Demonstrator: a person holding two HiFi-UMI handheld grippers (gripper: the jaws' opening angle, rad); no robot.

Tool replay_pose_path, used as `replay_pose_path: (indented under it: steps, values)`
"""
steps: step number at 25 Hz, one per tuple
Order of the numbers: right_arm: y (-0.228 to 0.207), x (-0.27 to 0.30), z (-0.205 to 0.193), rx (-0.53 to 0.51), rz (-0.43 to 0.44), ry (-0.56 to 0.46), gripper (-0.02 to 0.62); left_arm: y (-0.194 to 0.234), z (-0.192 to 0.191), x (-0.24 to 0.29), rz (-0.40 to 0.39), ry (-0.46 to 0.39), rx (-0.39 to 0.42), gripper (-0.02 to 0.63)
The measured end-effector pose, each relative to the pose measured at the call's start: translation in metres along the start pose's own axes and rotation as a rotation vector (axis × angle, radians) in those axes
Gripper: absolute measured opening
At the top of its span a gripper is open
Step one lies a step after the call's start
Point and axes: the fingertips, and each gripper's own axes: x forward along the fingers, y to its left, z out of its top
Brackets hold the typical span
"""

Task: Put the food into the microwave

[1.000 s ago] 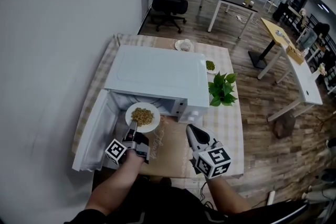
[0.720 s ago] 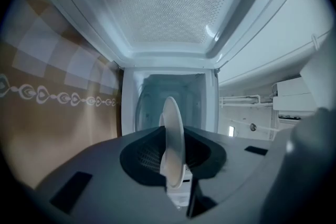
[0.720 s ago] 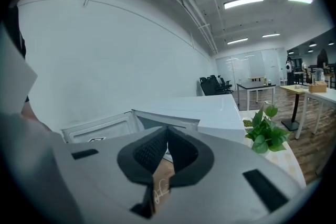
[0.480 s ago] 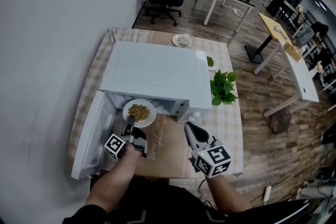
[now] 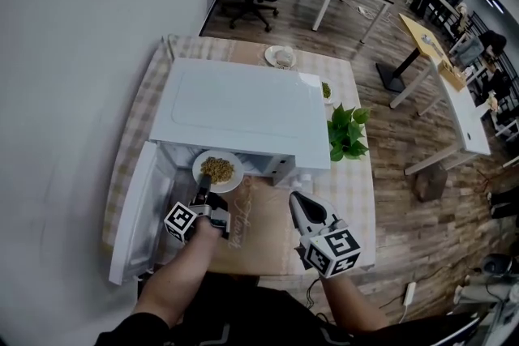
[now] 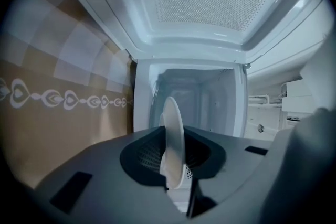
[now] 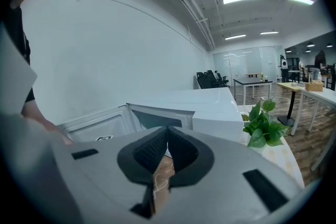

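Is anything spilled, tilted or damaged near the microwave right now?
Nothing stands out. The plate of food sits level in the left claw at the open microwave, and no food is spilled.

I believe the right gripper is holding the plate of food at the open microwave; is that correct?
Not quite: the left gripper holds the plate of food at the open microwave, as the head view shows; the right gripper is shut and empty.
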Motion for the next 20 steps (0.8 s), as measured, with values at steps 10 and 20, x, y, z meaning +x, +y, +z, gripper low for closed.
replay_pose_path:
  steps: [10,20]
  values:
    - [-0.011,-0.005,-0.01,0.022,-0.035,0.022,0.009,0.008,-0.002,0.016,-0.002,0.003,0.022,0.072]
    - [-0.016,-0.008,-0.016,0.04,-0.047,0.027,0.009,0.022,0.01,0.025,0.047,-0.039,0.049,0.083]
